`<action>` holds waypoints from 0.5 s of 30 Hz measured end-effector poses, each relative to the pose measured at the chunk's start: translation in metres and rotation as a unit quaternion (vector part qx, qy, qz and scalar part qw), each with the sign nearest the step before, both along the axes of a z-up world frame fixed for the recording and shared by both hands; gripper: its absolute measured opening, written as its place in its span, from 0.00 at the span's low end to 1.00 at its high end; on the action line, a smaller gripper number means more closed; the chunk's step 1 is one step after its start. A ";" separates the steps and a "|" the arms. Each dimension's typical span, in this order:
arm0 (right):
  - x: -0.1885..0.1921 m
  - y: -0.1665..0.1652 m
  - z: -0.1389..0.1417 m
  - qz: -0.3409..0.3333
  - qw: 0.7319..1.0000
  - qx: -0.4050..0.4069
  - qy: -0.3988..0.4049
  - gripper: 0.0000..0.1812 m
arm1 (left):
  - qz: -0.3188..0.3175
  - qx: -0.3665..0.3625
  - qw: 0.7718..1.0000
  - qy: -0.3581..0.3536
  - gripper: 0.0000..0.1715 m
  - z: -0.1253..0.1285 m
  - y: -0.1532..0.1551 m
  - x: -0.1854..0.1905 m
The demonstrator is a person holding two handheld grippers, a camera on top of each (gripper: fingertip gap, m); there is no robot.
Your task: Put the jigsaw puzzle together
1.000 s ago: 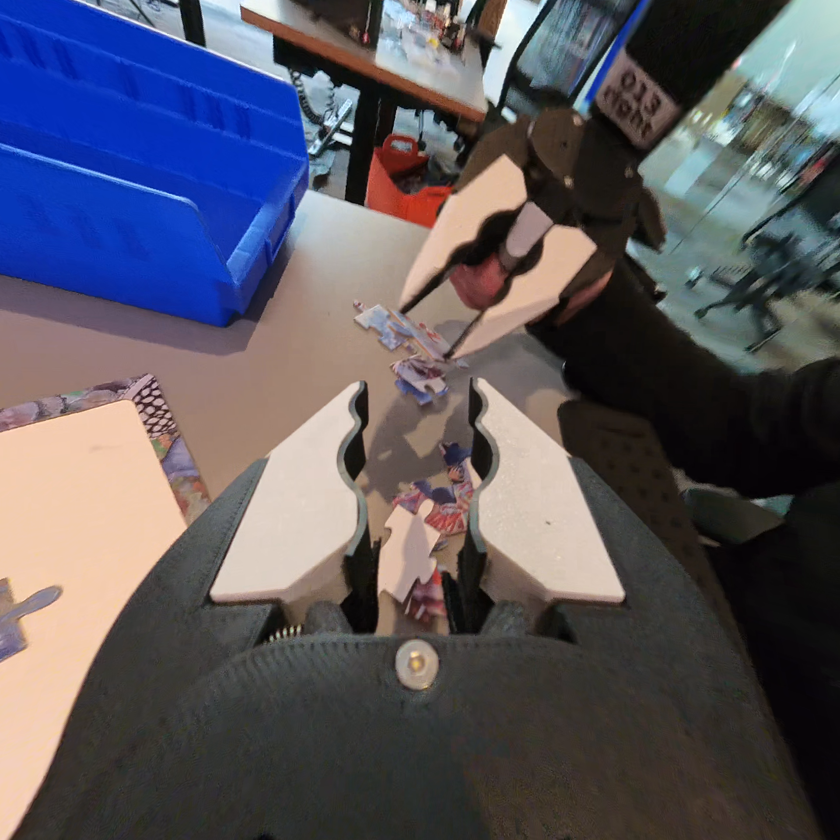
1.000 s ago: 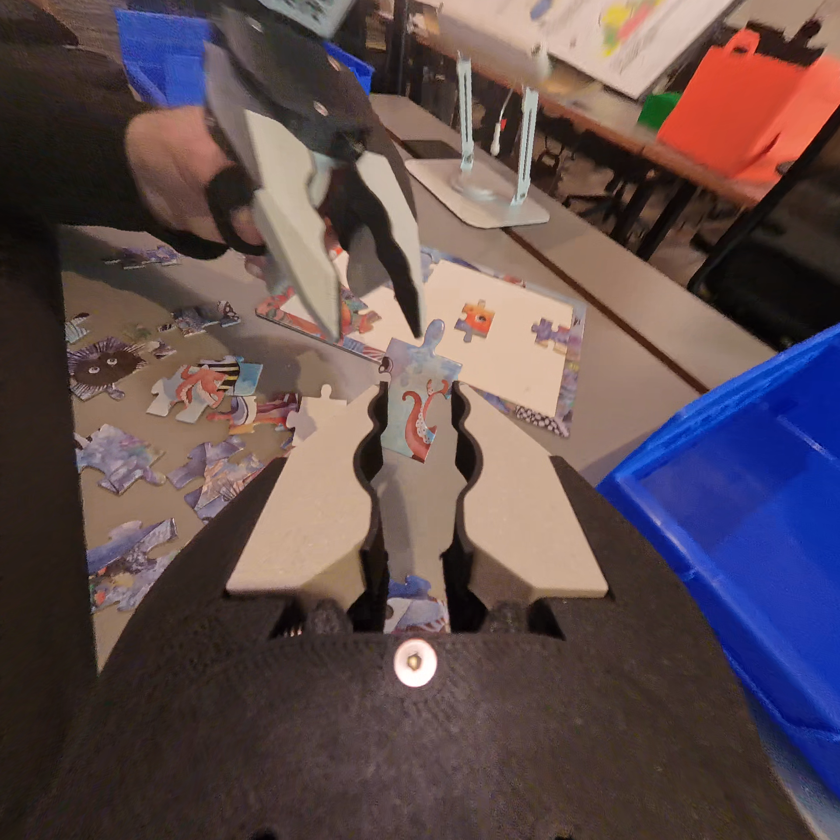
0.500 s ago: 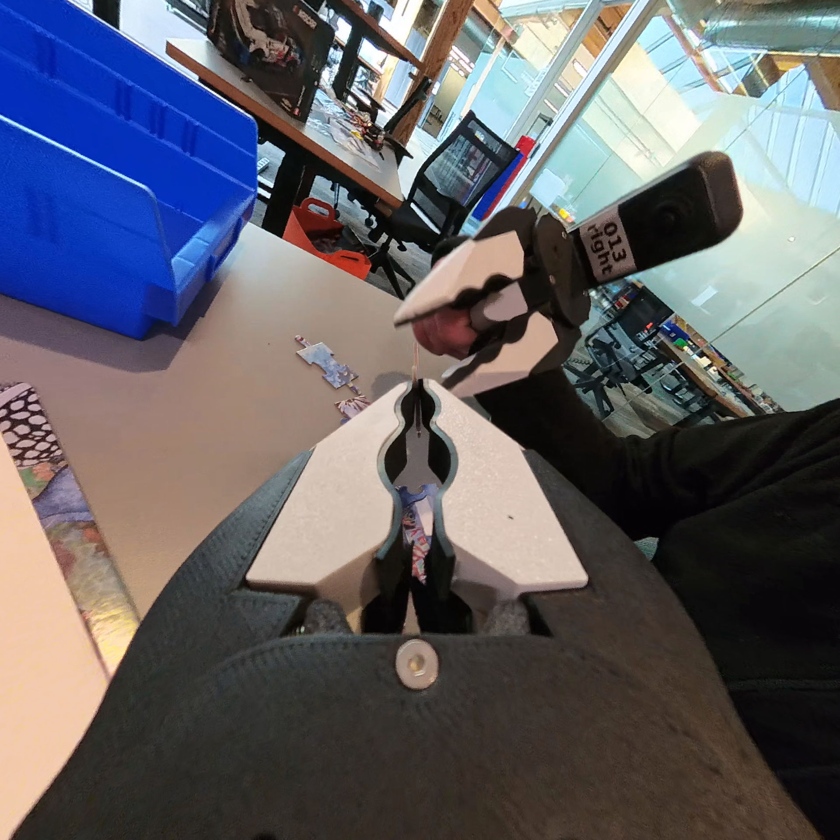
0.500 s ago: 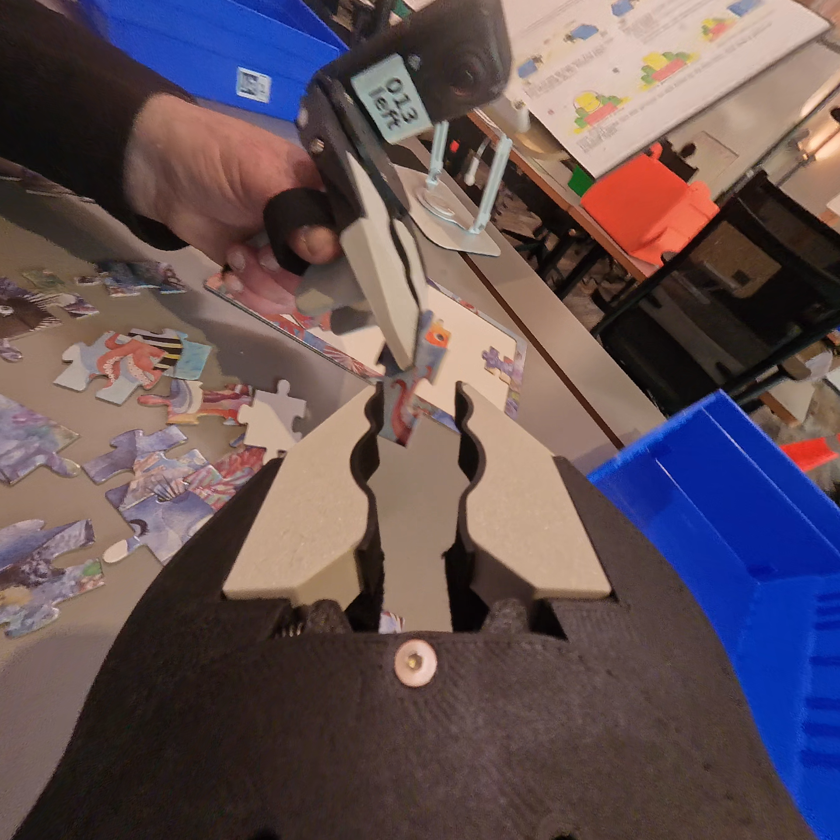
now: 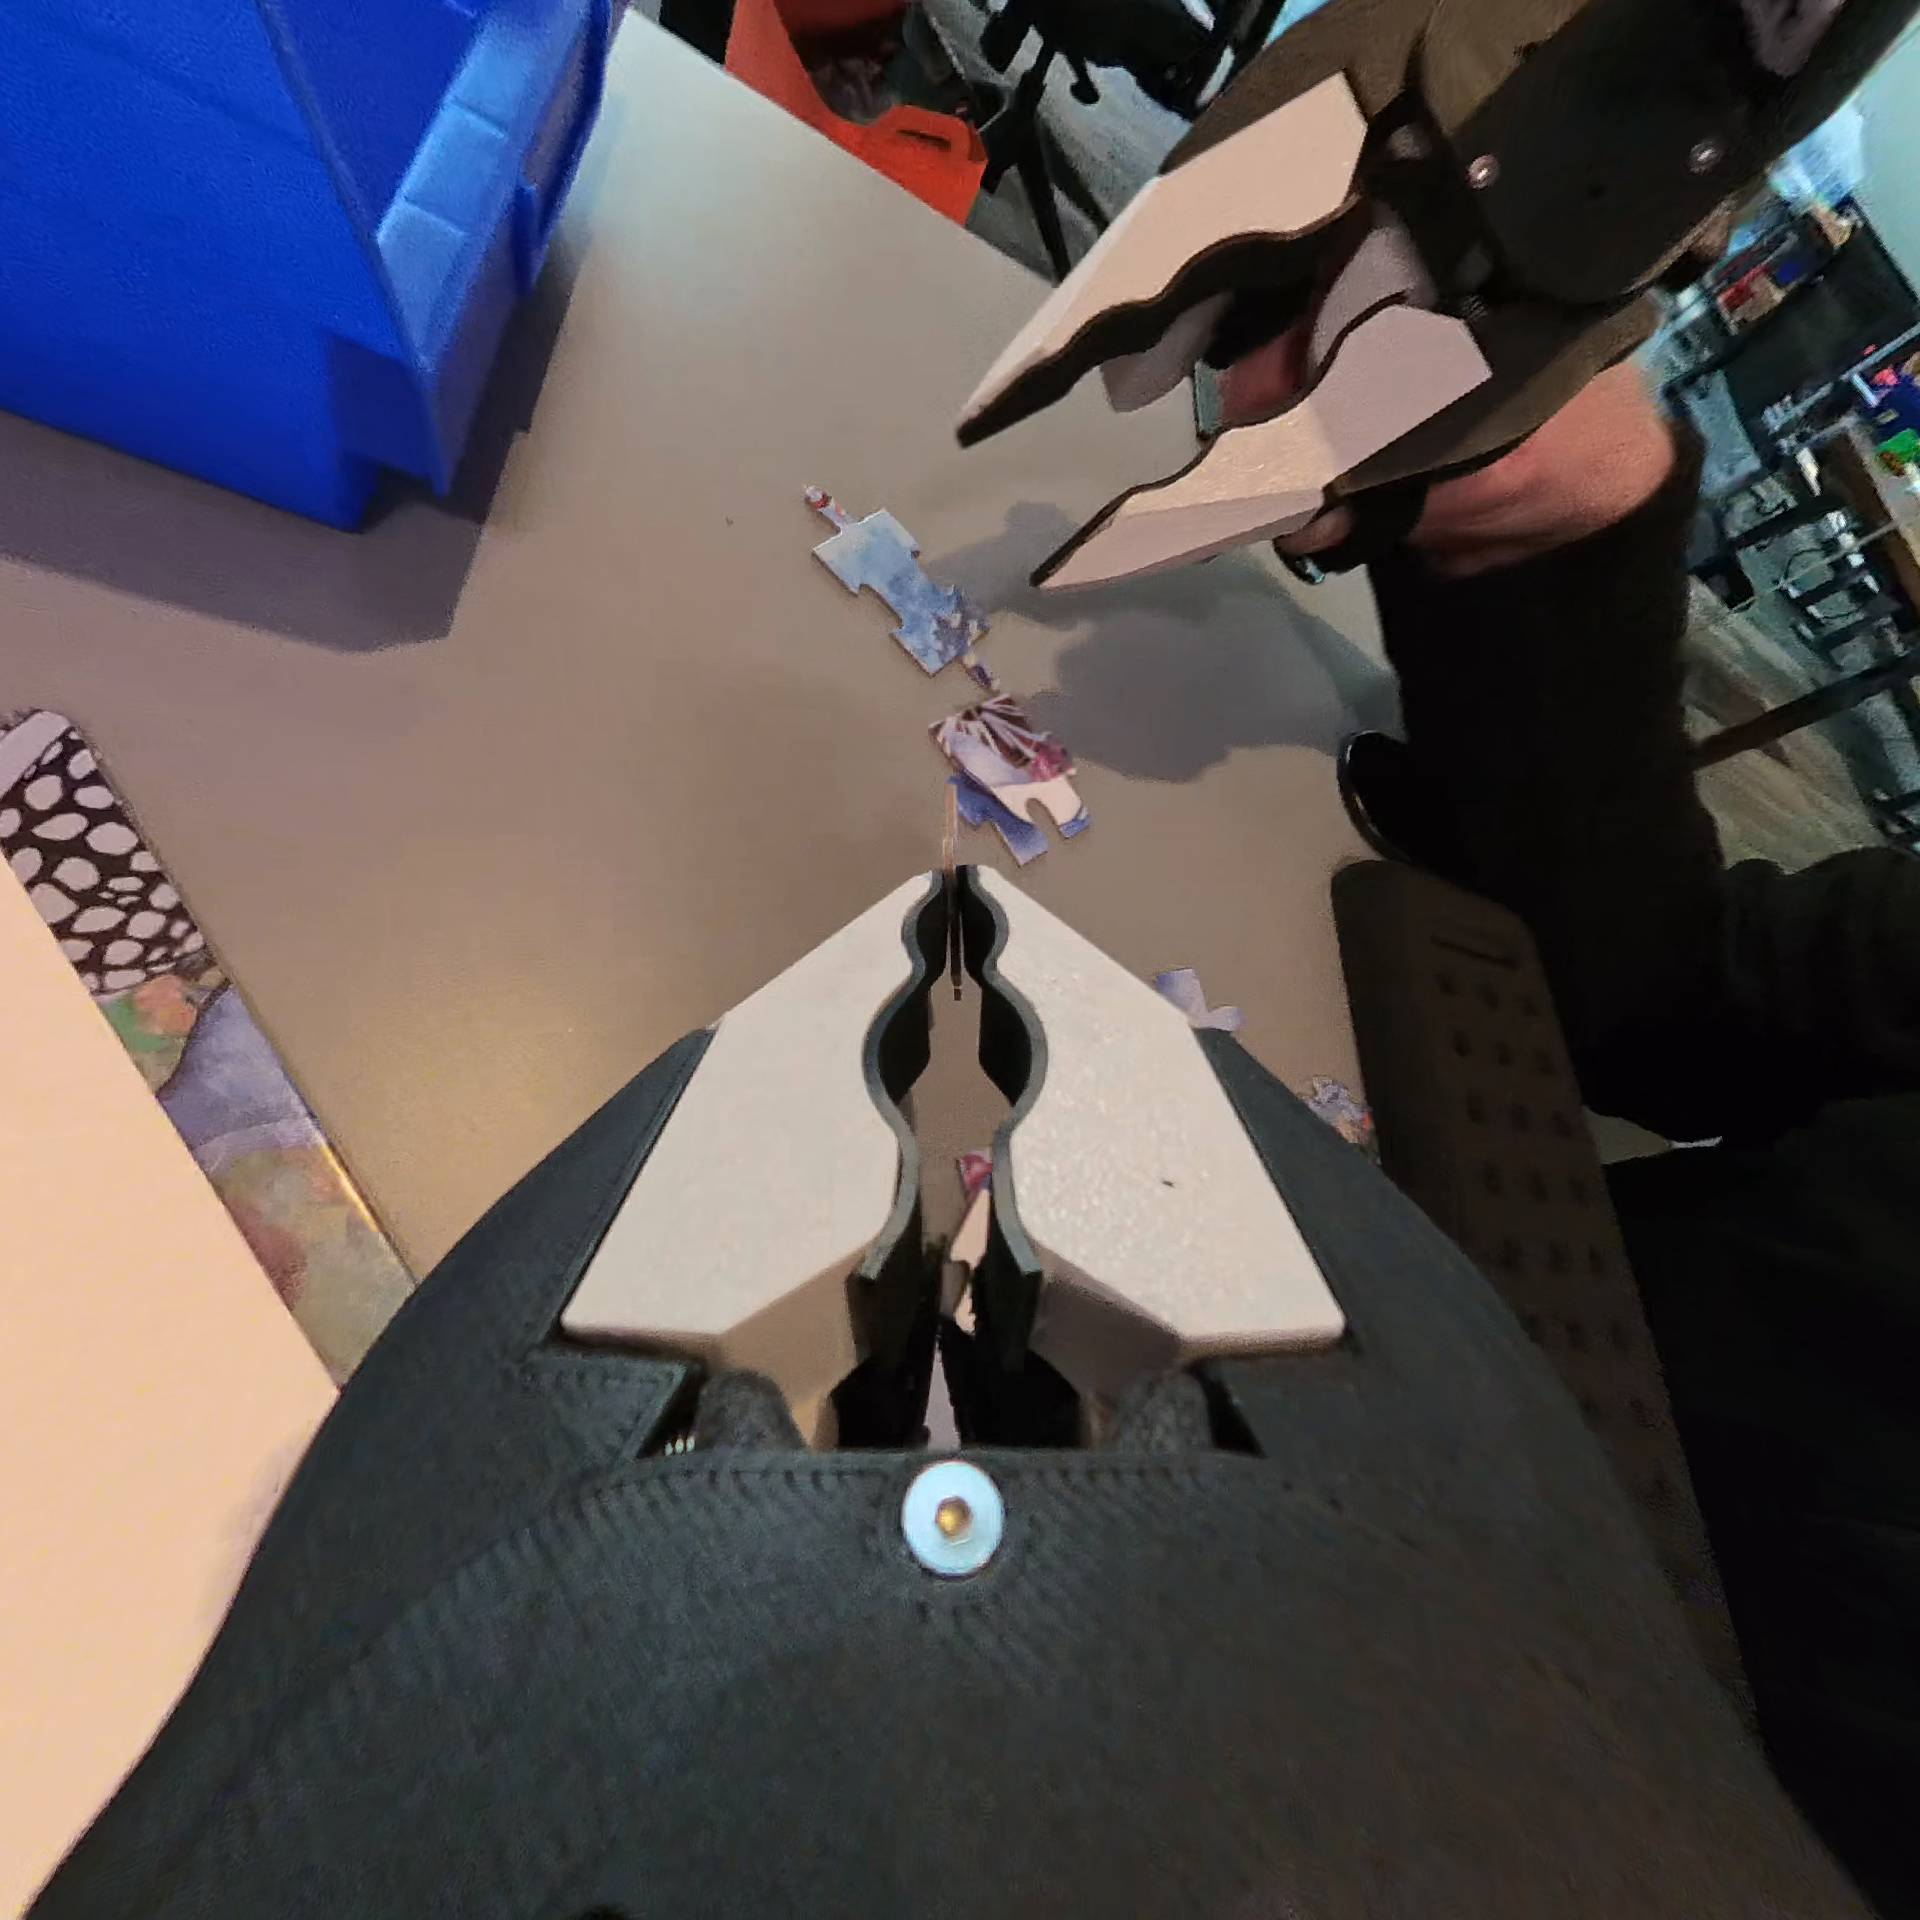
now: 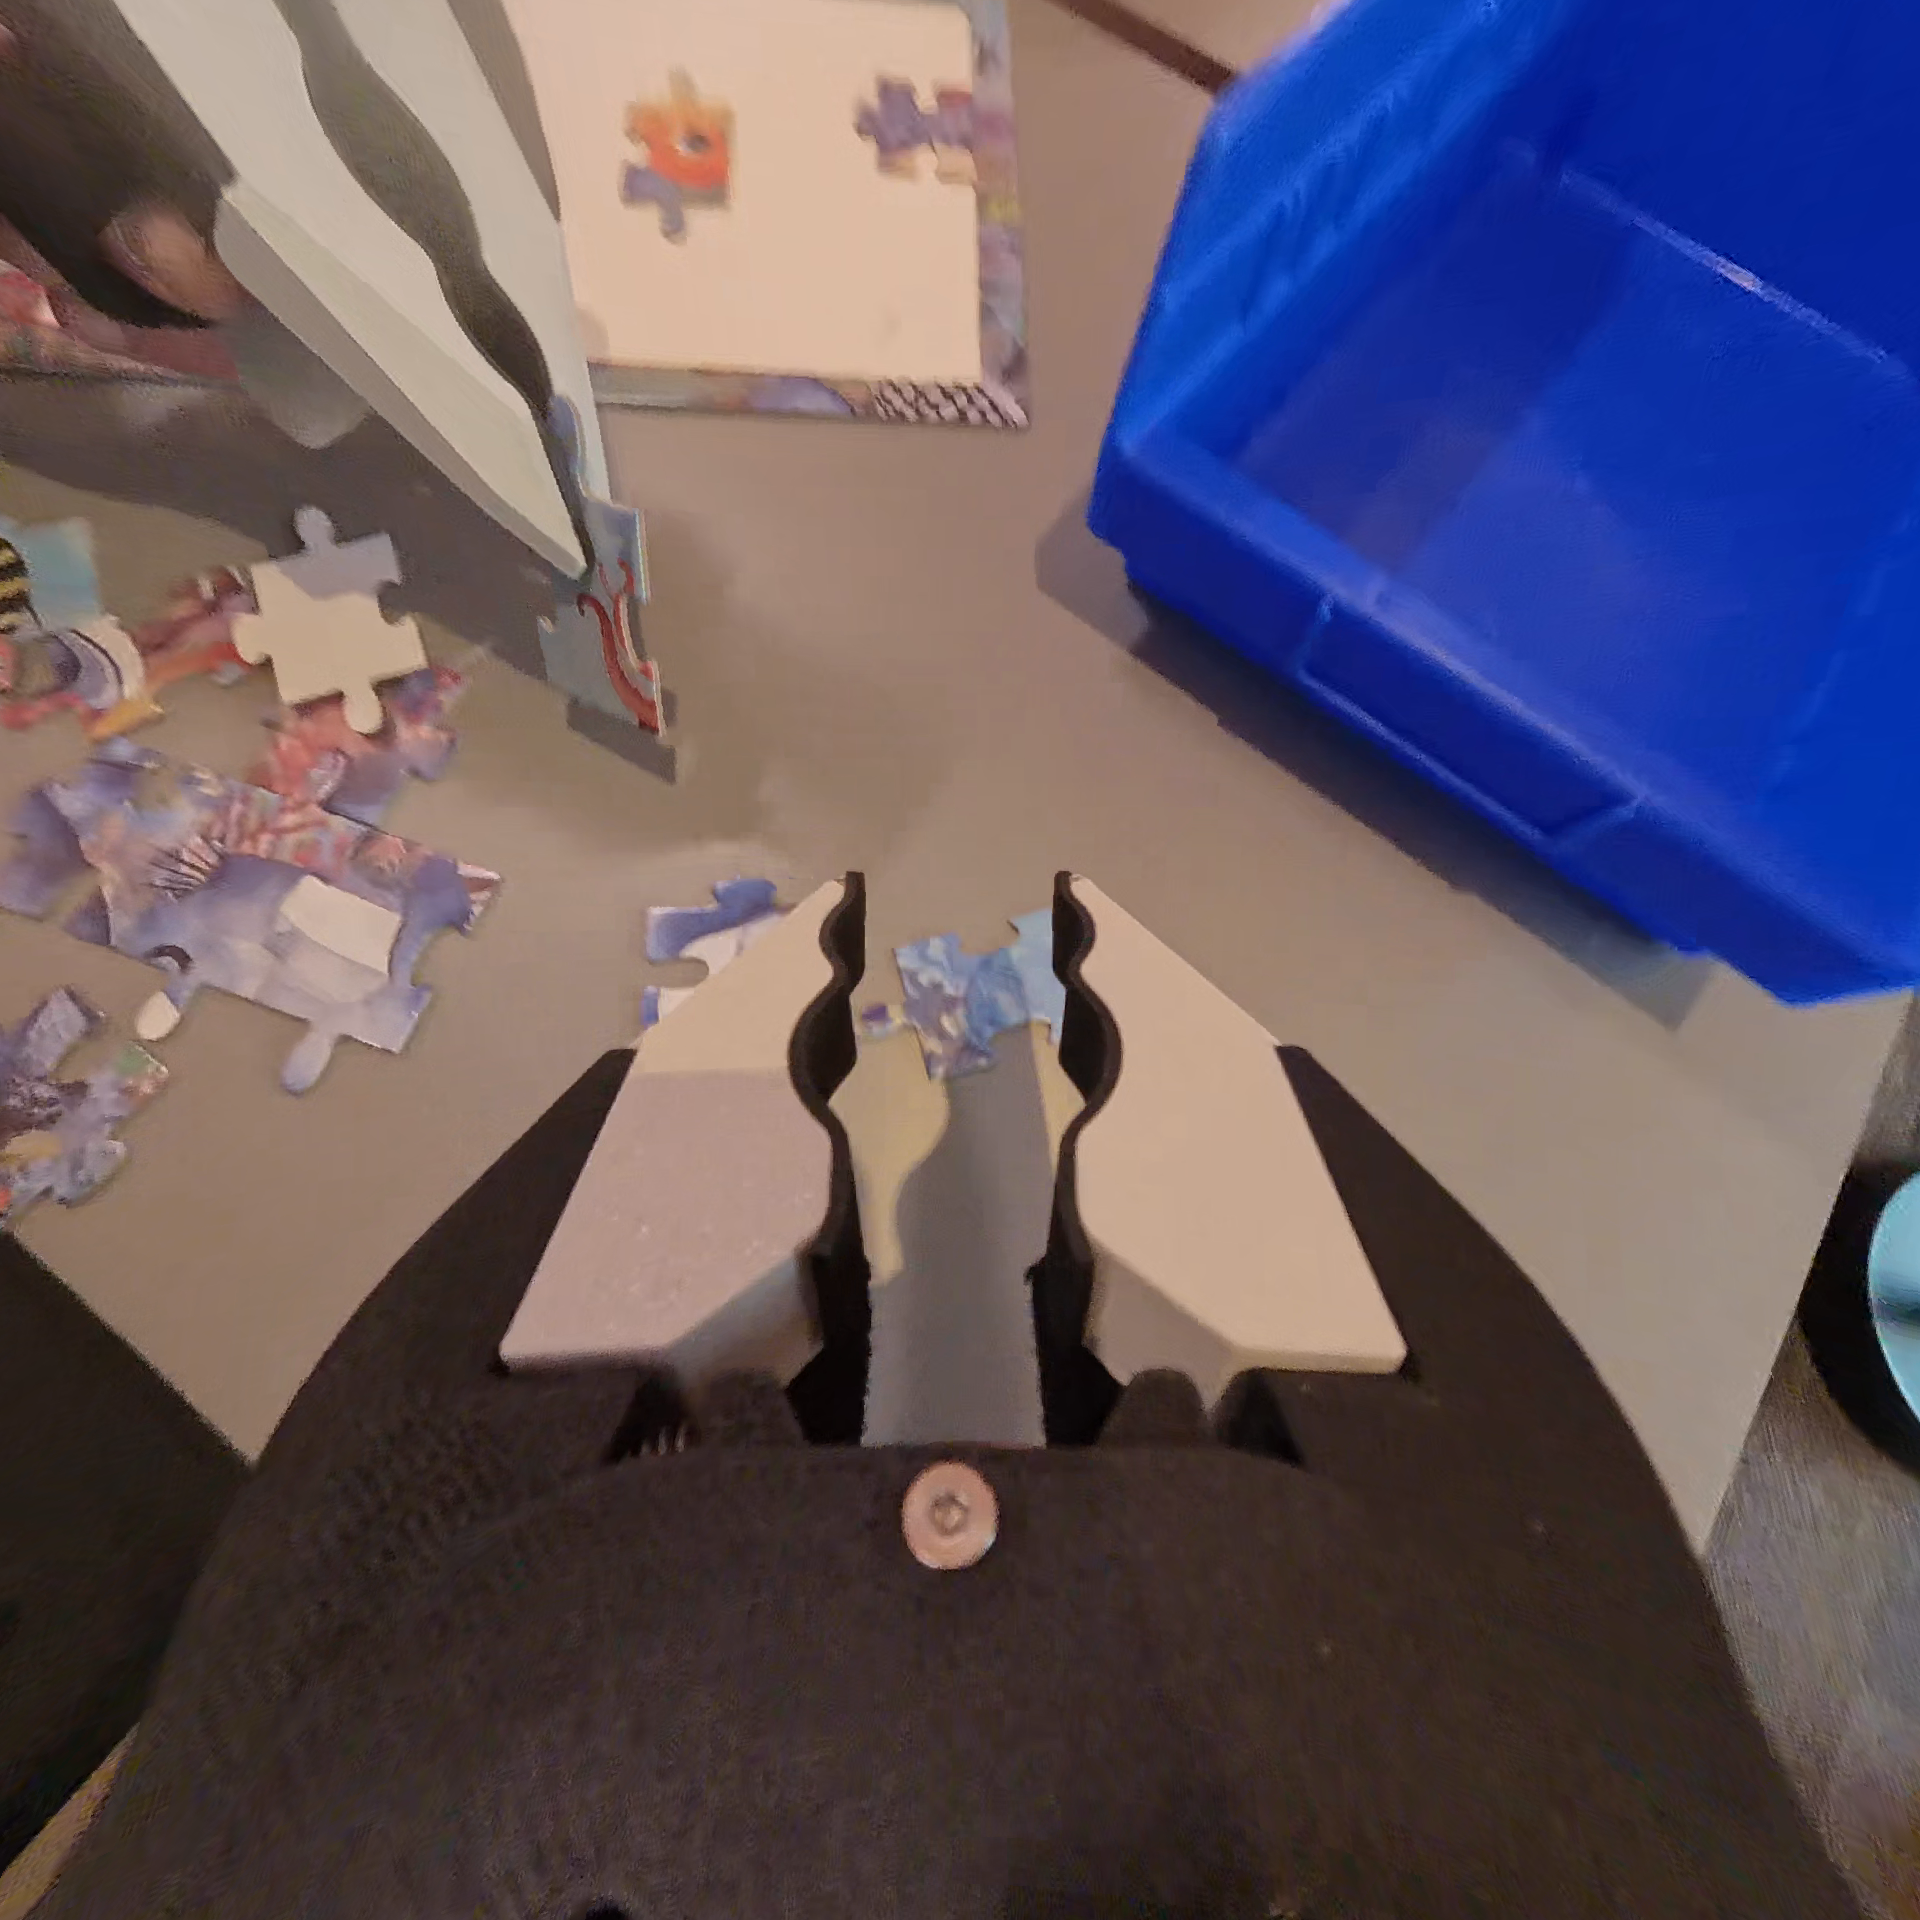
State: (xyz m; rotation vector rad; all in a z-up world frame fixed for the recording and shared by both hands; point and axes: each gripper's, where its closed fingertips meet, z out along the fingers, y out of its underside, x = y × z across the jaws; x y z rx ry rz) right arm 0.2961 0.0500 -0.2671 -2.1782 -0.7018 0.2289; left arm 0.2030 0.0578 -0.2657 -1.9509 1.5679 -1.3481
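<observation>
Left tongs (image 5: 954,883) are clamped on a puzzle piece (image 6: 608,634), held edge-on by its upper rim, with its lower edge at or just above the worktop (image 6: 883,665); contact cannot be told. Right tongs (image 6: 956,904) are spread wide and carry nothing, hovering over a blue loose piece (image 6: 971,987). The puzzle tray (image 6: 790,208) lies near a blue bin (image 6: 1507,416), with only two small patches filled, so the task is judged to be at an early stage. More loose pieces (image 6: 239,894) are scattered on the worktop, one (image 6: 327,623) face down. The piece is judged light, thin and stiff cardboard, likely to pivot in a narrow pinch. It is best gripped across the flat body, clear of the tabs, so that the tabs are left free for seating.
</observation>
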 end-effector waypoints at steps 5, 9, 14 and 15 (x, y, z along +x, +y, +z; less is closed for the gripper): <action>0.019 -0.005 -0.011 -0.040 0.998 -0.045 -0.005 0.20 | 0.008 0.022 0.998 0.060 0.06 -0.028 0.011 0.007; -0.002 -0.019 -0.011 0.017 0.998 -0.054 -0.016 0.21 | 0.021 0.071 0.994 0.082 0.28 -0.027 0.025 -0.004; -0.045 -0.030 -0.009 0.100 0.993 -0.055 -0.042 0.21 | -0.067 0.130 0.983 0.115 0.34 -0.007 0.008 -0.051; -0.054 -0.031 -0.008 0.113 0.991 -0.054 -0.044 0.21 | -0.096 0.155 0.976 0.117 0.32 -0.006 -0.001 -0.063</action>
